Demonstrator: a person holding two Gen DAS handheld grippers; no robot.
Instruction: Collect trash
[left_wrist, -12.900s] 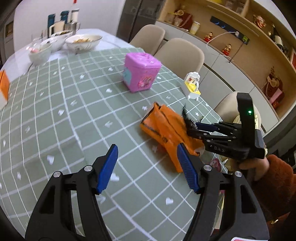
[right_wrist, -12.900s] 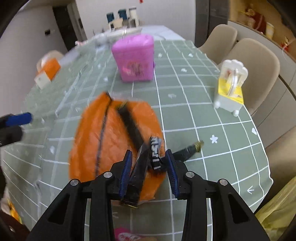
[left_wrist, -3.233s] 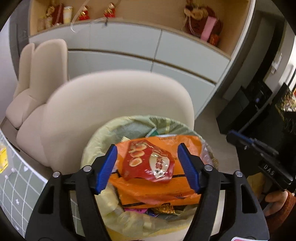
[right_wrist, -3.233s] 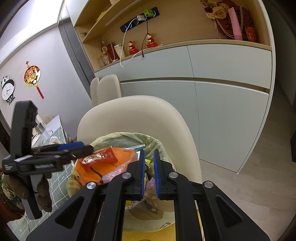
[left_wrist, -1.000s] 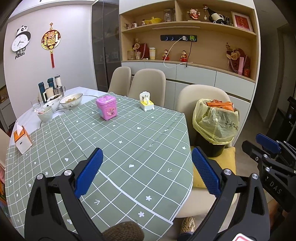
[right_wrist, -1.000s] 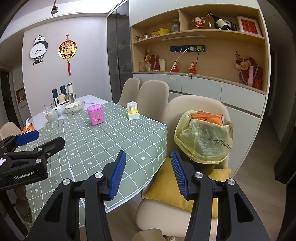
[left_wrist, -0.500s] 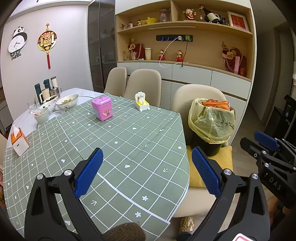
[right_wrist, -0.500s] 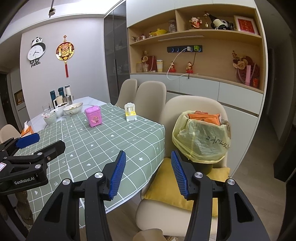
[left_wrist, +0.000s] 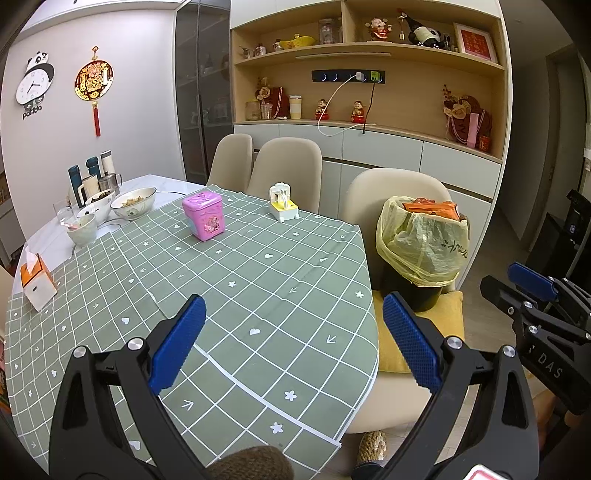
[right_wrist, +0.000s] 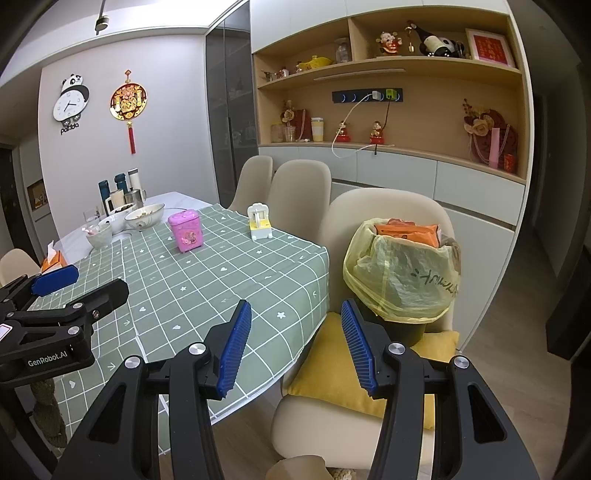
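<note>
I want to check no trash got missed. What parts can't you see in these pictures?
- Inside the trash bin: both views show only the orange wrappers on top; the yellow bag hides the rest.
- Table's near edge, left wrist view: the left gripper covers it.
- Floor under the table: hidden by the tablecloth.

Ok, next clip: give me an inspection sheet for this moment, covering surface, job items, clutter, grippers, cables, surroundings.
Surface: table under green checked cloth.
Job's things: orange wrappers on top of the yellow bin bag, bin on a chair.
Clutter: pink box, bowls, tissue box.
Grippers: left gripper open, empty; right gripper open, empty.
Cables: white cable on the shelf.
Surroundings: chairs, wall clock.
</note>
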